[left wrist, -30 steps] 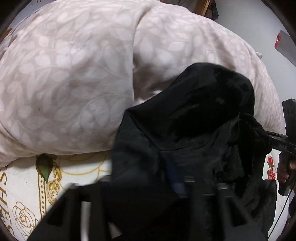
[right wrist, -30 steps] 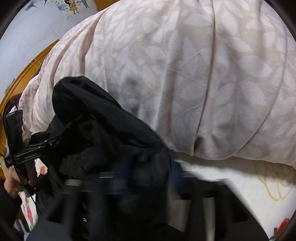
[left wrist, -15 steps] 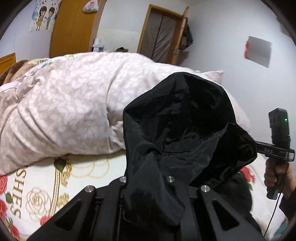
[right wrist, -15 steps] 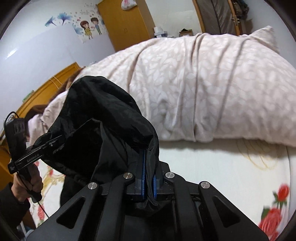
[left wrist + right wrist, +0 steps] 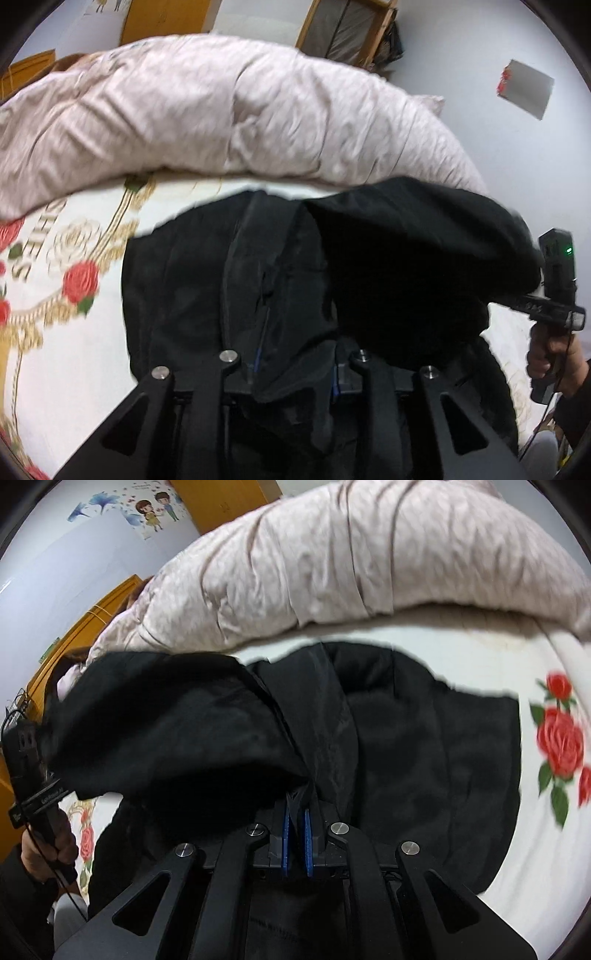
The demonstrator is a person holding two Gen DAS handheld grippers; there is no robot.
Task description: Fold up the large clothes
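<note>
A large black garment (image 5: 192, 288) lies spread on the rose-printed bed sheet (image 5: 74, 332), with one part (image 5: 424, 251) lifted and folded over toward the right. My left gripper (image 5: 295, 369) is at the garment's near edge. Its jaws are opening, and a fold of black cloth still lies loosely between the blue pads. In the right wrist view my right gripper (image 5: 295, 834) is shut, its blue pads (image 5: 284, 834) pinching a ridge of the same garment (image 5: 424, 746). Each hand-held gripper body shows at the edge of the other view, gripped by a hand (image 5: 546, 354).
A bulky pale leaf-patterned quilt (image 5: 221, 110) fills the far side of the bed, just beyond the garment. Bare sheet (image 5: 561, 830) shows to the left and right of the garment. A wooden wardrobe (image 5: 221, 502) and a doorway (image 5: 351, 29) stand behind.
Both grippers have pulled back from the quilt, and the bunched garment has come down and spread flat on the sheet. The left jaws have widened; the right jaws stay pinched on the cloth.
</note>
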